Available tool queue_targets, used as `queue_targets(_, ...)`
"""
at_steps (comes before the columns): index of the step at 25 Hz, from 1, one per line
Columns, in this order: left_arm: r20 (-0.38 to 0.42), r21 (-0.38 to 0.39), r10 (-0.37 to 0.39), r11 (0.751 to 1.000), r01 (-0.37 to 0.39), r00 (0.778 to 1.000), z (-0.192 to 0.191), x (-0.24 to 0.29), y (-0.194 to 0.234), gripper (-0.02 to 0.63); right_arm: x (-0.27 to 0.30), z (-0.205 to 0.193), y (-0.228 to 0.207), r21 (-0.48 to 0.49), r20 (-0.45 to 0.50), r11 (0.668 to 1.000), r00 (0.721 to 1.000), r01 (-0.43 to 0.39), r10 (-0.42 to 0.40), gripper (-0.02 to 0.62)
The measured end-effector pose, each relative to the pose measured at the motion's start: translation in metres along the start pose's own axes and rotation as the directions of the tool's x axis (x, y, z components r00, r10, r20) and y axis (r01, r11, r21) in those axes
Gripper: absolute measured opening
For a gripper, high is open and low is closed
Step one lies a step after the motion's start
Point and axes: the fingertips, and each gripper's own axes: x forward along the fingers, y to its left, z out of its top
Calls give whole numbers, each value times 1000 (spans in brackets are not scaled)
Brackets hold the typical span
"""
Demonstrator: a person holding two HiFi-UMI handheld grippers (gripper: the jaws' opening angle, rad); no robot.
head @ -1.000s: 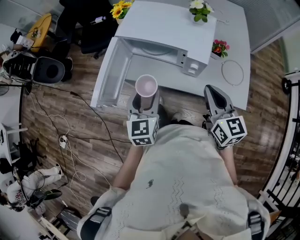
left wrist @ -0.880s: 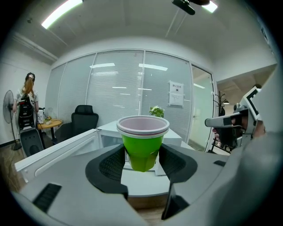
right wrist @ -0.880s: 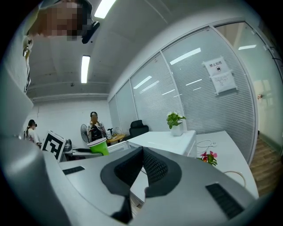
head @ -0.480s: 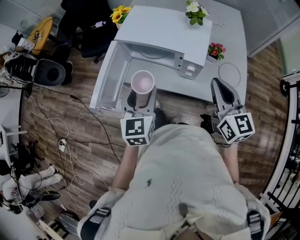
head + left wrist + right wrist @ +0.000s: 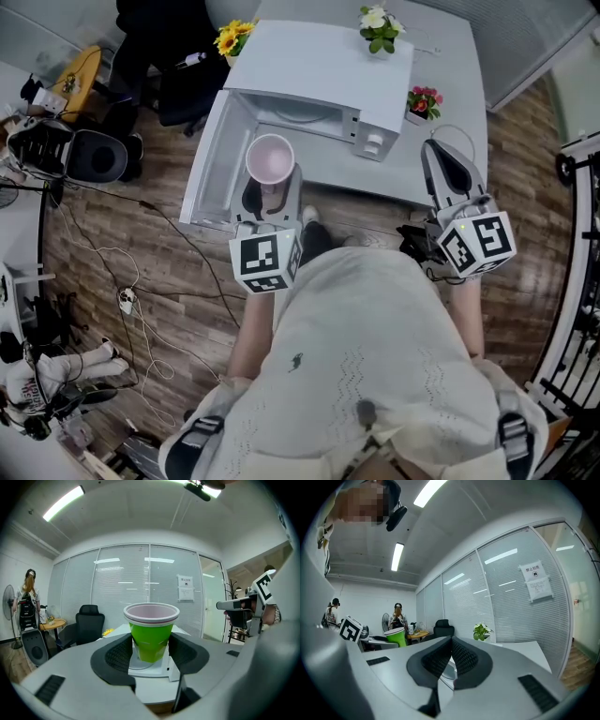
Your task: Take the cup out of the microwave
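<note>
A green cup (image 5: 150,638) with a pale pink rim and inside stands upright between the pads of my left gripper (image 5: 150,651), which is shut on it. In the head view the cup (image 5: 270,157) hangs in front of the white microwave (image 5: 323,70), over its hanging open door (image 5: 208,159). The microwave's cavity (image 5: 300,111) shows only its glass plate. My right gripper (image 5: 448,173) is to the right, over the table's front edge, with its jaws closed together and nothing in them. From the right gripper view (image 5: 451,660) the cup (image 5: 396,637) shows at the far left.
The microwave sits on a white table (image 5: 459,84) with potted flowers (image 5: 380,26), yellow flowers (image 5: 232,37) and small red flowers (image 5: 422,100). A wire ring (image 5: 459,141) lies at the table's right. Cables (image 5: 131,272) trail on the wooden floor; a black chair (image 5: 178,66) stands at the left.
Both grippers have risen; the left one carried the cup up and slightly left, in front of the microwave's opening. The right gripper stayed shut and empty.
</note>
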Motion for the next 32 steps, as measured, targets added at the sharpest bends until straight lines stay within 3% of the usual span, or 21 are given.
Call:
queue_targets(17,-44,8,13,1000,-13,999,-24,-14,-4,264,7,-3,22,-7,-13,998,997,-70,70,8)
queue_targets(32,-62,12,12,1000,-12,998,-31,-9,-4,264,15,-19,22,-1,-55,997,996,-77,77,8)
